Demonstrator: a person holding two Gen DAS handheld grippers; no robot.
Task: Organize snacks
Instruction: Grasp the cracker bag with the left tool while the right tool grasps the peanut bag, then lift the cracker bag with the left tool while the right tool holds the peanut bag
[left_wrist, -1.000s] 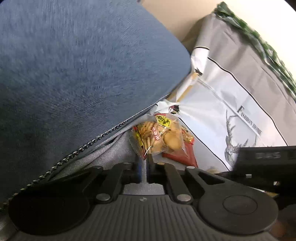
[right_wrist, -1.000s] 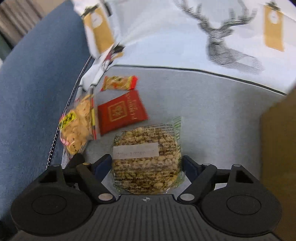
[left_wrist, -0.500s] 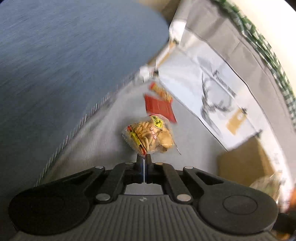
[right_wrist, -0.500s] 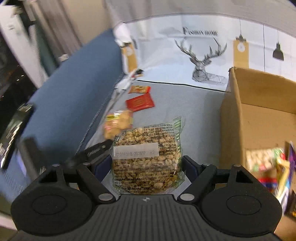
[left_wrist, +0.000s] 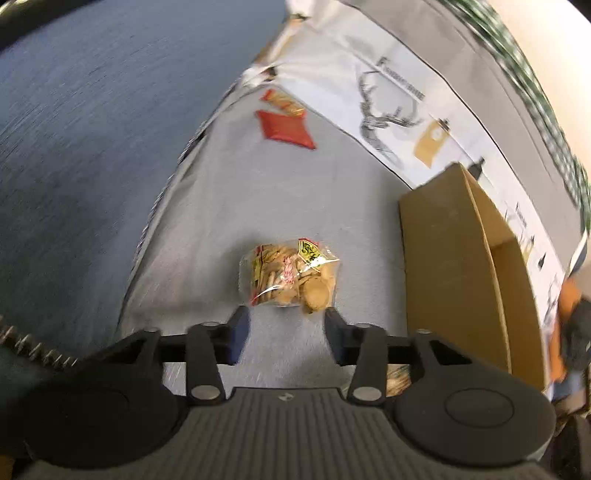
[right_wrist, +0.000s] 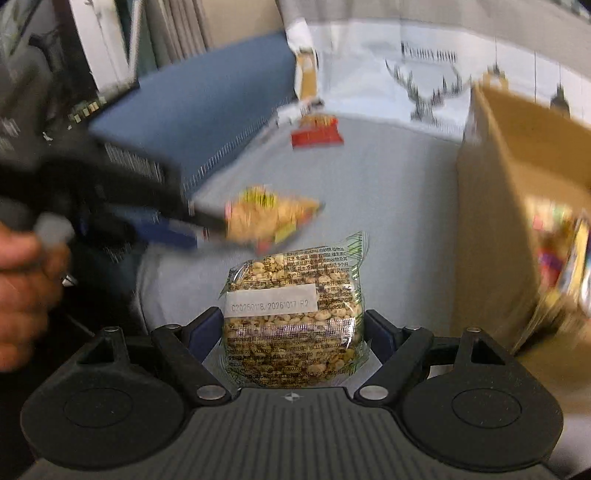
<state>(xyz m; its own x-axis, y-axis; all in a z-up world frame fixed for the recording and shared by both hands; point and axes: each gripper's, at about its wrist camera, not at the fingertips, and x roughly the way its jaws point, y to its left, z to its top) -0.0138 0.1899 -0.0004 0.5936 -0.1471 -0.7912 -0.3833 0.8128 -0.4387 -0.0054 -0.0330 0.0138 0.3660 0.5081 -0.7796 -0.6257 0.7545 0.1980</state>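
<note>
The left claw is spread open, empty, just behind the cracker bag, whose position, airborne or resting, cannot be told. The peanut packet is clamped lengthwise in the right claw. The cardboard box stands open rightward.

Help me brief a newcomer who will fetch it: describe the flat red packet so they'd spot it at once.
On the grey cloth beside the blue cushion, look to the far end, away from the cardboard box. The red packet lies flat there, plain red and squarish, unlike the narrower orange-yellow wrapper just beyond it.
</note>
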